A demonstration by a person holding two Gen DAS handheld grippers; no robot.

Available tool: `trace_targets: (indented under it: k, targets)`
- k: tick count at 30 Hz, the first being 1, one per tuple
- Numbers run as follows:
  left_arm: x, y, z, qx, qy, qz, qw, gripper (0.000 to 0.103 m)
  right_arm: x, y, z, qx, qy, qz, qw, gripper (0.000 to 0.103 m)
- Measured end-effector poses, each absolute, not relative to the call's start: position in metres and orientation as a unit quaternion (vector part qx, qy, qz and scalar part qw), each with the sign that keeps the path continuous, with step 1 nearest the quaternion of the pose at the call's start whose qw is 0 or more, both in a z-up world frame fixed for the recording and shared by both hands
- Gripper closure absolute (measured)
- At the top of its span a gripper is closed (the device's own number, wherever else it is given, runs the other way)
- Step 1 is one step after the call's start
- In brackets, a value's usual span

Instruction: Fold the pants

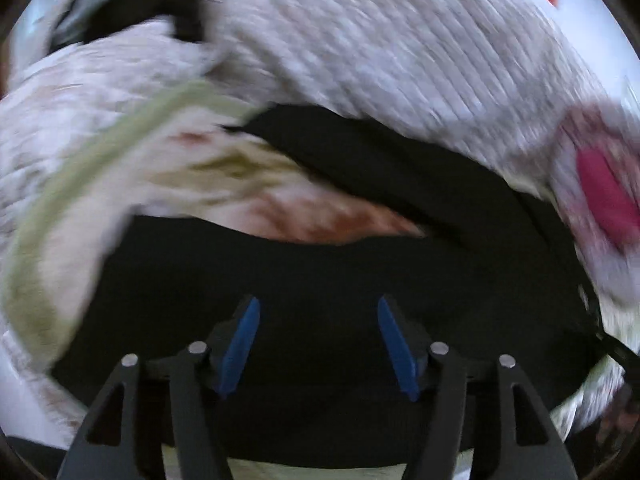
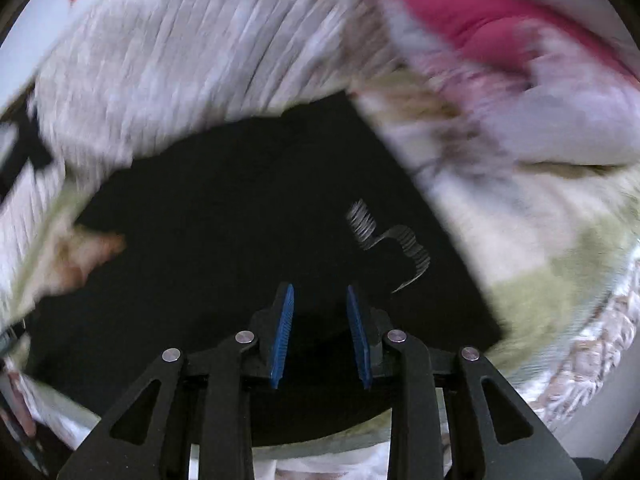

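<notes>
The pants [image 1: 304, 280] were black, of a plain dark cloth, and lay spread flat on a pale floral bedspread [image 1: 100, 152], filling the lower middle of both wrist views. In the left view a doubled band of the cloth [image 1: 400, 168] ran slantwise across the upper part, its edge lying over the rest of the garment, though blur hid whether it was a leg or a fold. In the right view one straight edge [image 2: 420, 200] ran down to a square corner at the lower right, and a white striped logo [image 2: 388, 240] showed on the cloth near that edge.
</notes>
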State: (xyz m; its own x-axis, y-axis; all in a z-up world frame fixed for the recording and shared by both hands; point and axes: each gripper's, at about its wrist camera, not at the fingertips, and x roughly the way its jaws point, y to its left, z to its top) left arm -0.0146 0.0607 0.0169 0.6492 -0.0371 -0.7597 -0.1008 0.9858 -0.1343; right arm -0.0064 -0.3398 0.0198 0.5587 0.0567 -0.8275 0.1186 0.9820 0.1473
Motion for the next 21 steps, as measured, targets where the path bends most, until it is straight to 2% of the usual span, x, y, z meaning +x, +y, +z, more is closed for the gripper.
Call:
trace_targets:
  k: [3,7,9,15,21]
  targets:
    - [-0.006,0.048,-0.013,-0.065,0.469,0.007,0.881,0.037,-0.005,-0.340,0.005,0.085,0.486,-0.023,0.869,0.072]
    - [-0.003,0.045,-0.015,-0.050,0.457,0.025,0.888,0.021,-0.011,-0.349,0.013,0.088,0.474,-0.049,0.875,0.071]
    - [0.002,0.046,-0.016,-0.058,0.463,0.026,0.884,0.016,-0.016,-0.350,0.021,0.108,0.457,-0.032,0.882,0.064]
    - [-0.004,0.039,-0.009,-0.037,0.465,0.044,0.883,0.015,-0.006,-0.321,0.030,0.094,0.440,0.017,0.893,0.061]
    - [-0.005,0.046,0.008,-0.027,0.423,0.061,0.903,0.015,-0.001,-0.292,0.030,0.074,0.440,0.049,0.893,0.061]
